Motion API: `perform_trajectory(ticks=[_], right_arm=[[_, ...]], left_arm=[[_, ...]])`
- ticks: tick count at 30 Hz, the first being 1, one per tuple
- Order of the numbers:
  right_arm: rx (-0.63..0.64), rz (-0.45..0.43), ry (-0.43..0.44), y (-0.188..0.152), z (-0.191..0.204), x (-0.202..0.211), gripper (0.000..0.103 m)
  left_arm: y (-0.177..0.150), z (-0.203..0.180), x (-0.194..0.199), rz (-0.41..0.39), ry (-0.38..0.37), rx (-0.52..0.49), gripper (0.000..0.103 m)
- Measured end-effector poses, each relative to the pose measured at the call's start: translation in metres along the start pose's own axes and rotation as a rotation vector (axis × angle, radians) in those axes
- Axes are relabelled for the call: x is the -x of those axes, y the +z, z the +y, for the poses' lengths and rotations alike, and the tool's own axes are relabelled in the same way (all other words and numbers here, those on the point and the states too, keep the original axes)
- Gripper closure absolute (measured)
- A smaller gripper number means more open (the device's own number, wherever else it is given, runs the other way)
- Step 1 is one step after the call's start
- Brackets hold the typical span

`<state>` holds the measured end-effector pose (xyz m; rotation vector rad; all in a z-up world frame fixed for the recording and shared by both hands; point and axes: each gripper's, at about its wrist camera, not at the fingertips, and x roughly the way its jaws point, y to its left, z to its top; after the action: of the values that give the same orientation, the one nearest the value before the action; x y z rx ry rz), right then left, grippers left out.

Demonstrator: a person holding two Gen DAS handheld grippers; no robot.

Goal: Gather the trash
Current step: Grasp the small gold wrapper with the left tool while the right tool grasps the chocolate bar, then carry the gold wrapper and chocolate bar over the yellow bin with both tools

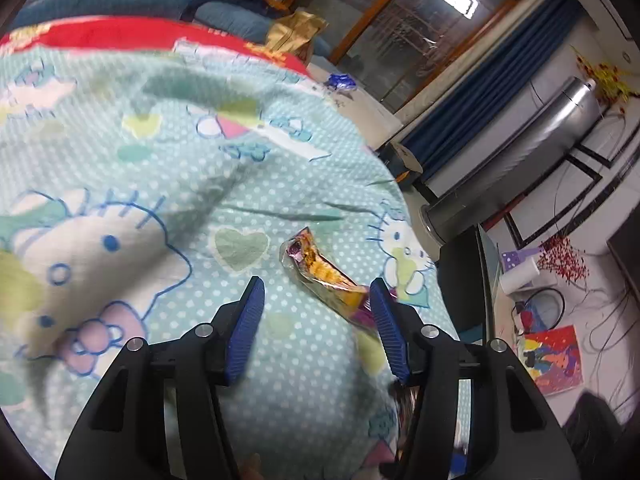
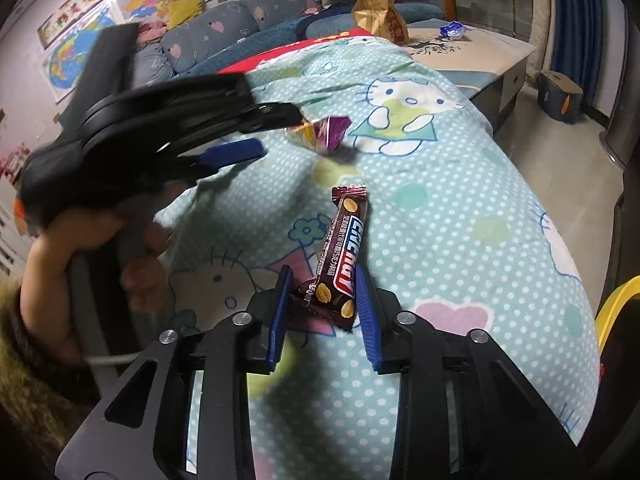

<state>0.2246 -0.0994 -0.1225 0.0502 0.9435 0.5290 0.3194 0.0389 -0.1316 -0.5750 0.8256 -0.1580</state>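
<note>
the brown bar wrapper (image 2: 340,256) lies on the dotted blanket (image 2: 460,208), its near end between the right gripper (image 2: 324,304) pads; the jaws stand narrow, the right pad about touching, a sliver of gap at the left, apparently lined up to pinch it. further up, the orange wrapper (image 1: 320,272) rests crumpled on the same blanket, its near end against the half-open left gripper (image 1: 318,312), not yet pinched.

"ENERGY" on brown candy bar wrapper (image 2: 340,260)
</note>
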Motion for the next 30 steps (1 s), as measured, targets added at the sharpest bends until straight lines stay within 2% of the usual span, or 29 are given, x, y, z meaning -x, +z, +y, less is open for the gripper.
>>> perform_trajectory(ticks=[5, 8, 9, 10, 14, 16, 23, 30], right_arm=[[0.028, -0.022, 0.018, -0.016, 0.01, 0.012, 0.08], [0.032, -0.026, 0.031, -0.026, 0.015, 0.018, 0.081], [0.032, -0.027, 0.034, -0.03, 0.017, 0.022, 0.081], [0.032, -0.027, 0.037, -0.032, 0.018, 0.024, 0.081], [0.022, -0.029, 0.051, -0.041, 0.022, 0.035, 0.081], [0.015, -0.035, 0.053, -0.042, 0.021, 0.037, 0.081], [-0.032, -0.079, 0.046, -0.046, 0.01, 0.058, 0.081], [-0.05, -0.122, 0.043, -0.048, 0.001, 0.079, 0.081]], left_arm=[[0.006, 0.0, -0.014, -0.009, -0.008, 0.032, 0.056], [0.008, -0.002, -0.021, -0.007, 0.011, 0.037, 0.077], [0.007, -0.002, -0.023, -0.003, 0.012, 0.04, 0.092], [0.006, -0.001, -0.023, -0.001, 0.009, 0.043, 0.096], [-0.001, -0.002, -0.014, -0.01, -0.018, 0.033, 0.099], [-0.007, -0.007, -0.004, -0.015, -0.021, -0.003, 0.1], [-0.029, -0.024, 0.043, -0.058, -0.004, -0.139, 0.101], [-0.051, -0.031, 0.088, -0.1, -0.006, -0.183, 0.101]])
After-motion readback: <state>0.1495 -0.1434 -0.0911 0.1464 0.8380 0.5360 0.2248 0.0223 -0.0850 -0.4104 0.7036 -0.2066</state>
